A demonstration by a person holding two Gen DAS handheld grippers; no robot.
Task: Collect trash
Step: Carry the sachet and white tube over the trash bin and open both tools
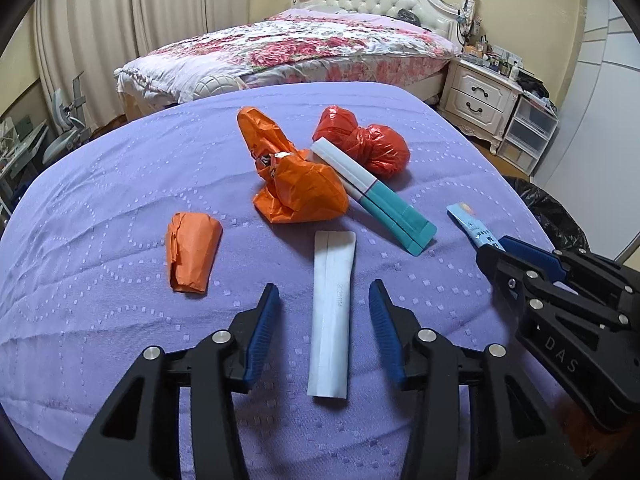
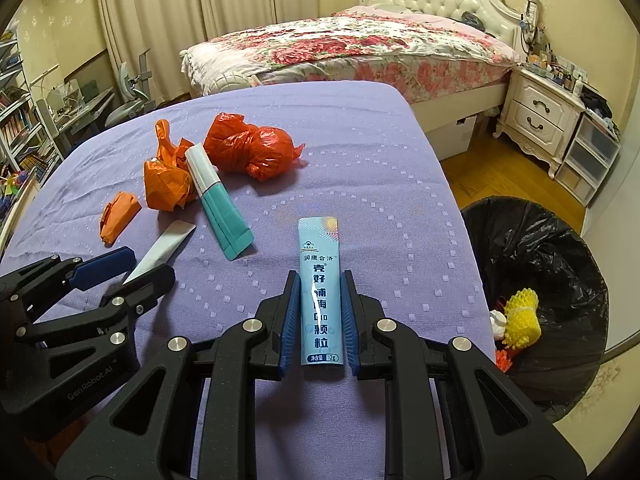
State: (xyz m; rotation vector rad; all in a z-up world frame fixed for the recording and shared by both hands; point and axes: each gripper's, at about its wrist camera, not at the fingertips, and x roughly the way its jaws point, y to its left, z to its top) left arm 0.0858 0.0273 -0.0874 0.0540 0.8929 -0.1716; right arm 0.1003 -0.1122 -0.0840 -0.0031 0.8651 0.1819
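My left gripper (image 1: 324,292) is open, its fingers on either side of a white sachet (image 1: 332,312) lying on the purple table cover (image 1: 120,184). My right gripper (image 2: 320,280) is shut on a light blue sachet (image 2: 320,280); it also shows in the left wrist view (image 1: 474,228). Beyond lie a teal and white packet (image 1: 376,196), a crumpled orange bag (image 1: 296,184), a knotted red bag (image 1: 360,140) and a small orange wrapper (image 1: 192,256). A bin with a black liner (image 2: 552,264) stands right of the table and holds yellow foam netting (image 2: 520,318).
A bed with a floral quilt (image 2: 352,48) stands behind the table. A white nightstand (image 2: 540,116) and plastic drawers (image 2: 592,156) are at the right. Shelves and a desk (image 2: 24,120) are at the left. The left gripper shows in the right wrist view (image 2: 132,268).
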